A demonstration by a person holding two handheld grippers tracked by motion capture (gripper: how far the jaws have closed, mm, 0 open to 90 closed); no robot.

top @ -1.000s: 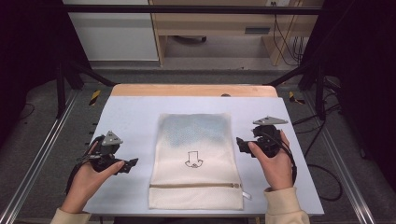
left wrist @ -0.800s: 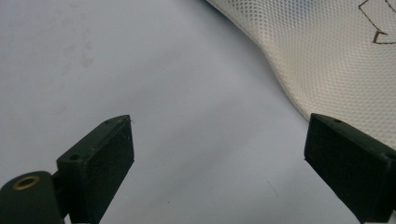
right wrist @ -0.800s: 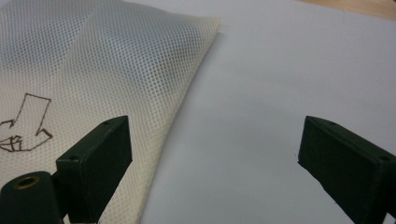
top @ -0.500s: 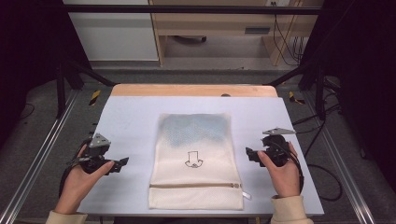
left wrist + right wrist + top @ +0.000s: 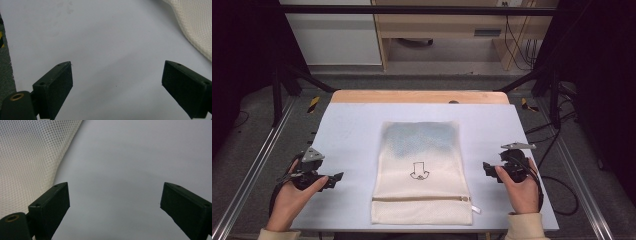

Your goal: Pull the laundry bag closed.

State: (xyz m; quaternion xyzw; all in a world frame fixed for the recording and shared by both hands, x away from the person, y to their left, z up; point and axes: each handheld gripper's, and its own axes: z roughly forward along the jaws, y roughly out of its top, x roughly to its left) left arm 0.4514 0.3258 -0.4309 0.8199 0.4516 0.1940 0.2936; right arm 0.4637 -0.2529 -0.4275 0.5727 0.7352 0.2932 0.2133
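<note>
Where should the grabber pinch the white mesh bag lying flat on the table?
Probably a side edge of the white mesh zip bag. It lies flat, so its middle offers nothing to pinch. The open right gripper could slide in from the right, one jaw under the right edge, or nip the small zip pull at the near right corner.

The mesh bag (image 5: 422,172) is cream-white with a fine honeycomb weave, a bluish tint showing through its upper part, a small black arrow outline (image 5: 419,170) printed mid-way, and a tan zip band (image 5: 421,199) near the bottom. The table (image 5: 352,130) is pale grey-white with a light wood edge (image 5: 419,96). The left gripper (image 5: 337,177) and the right gripper (image 5: 487,170) are black with grey top plates.
</note>
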